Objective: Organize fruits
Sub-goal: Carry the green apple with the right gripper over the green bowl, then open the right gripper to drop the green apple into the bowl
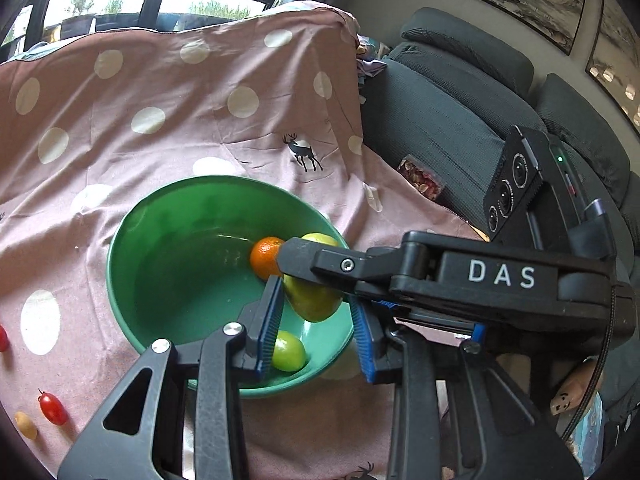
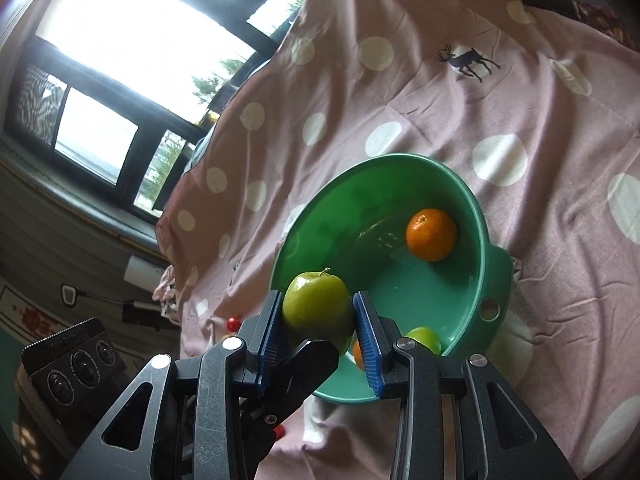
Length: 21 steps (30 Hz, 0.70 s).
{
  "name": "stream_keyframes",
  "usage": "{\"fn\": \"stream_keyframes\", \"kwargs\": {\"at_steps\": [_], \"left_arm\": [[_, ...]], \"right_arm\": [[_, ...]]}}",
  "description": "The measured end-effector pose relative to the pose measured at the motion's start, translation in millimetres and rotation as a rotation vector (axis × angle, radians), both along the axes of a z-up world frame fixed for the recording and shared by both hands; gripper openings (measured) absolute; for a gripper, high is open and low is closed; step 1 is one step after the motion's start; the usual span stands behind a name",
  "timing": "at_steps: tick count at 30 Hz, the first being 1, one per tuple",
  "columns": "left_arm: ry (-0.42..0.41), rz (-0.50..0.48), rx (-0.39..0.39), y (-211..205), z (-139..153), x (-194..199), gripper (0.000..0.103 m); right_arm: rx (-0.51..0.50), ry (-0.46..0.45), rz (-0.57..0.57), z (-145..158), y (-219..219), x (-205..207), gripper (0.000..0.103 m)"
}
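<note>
Dotted cloth (image 2: 460,128); glossy bowl (image 2: 478,216), round apple (image 2: 316,304).

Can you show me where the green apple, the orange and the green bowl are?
green apple (image 2: 316,306): right wrist view, middle of its front skin.
orange (image 2: 431,234): right wrist view, centre of the fruit.
green bowl (image 1: 120,240): left wrist view, on its left rim.

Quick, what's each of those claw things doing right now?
Left gripper: fingers apart around the green apple; grip cannot be told.
Right gripper: closed on the green apple.
</note>
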<state>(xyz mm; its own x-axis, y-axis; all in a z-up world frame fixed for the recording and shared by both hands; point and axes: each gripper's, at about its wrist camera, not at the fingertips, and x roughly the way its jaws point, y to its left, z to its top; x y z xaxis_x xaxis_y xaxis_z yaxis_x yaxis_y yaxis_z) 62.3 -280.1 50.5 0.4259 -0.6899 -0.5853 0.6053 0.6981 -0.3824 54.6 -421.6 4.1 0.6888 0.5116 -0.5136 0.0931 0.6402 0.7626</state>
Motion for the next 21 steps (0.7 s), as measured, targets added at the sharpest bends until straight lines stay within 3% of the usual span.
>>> {"fn": "stream_keyframes", "kwargs": {"at_steps": [5,16,21], "left_arm": [[0.052,0.002,-0.013,-3.3,-9.1,5.2,0.032],[0.047,0.058,-0.019,21.5,-5.3,-2.7,0.035],[0.041,0.125,-0.025,53.6,-0.7,-9.5,0.050]], "right_arm": [[-0.001,0.040,-0.023,-8.9,-7.3,2.7,0.038],[-0.001,0.075,-0.061,-16.9,-15.1,2.9,0.038],[-0.024,0.074,-0.087,-14.5,-15.8,0.9,0.038]]}}
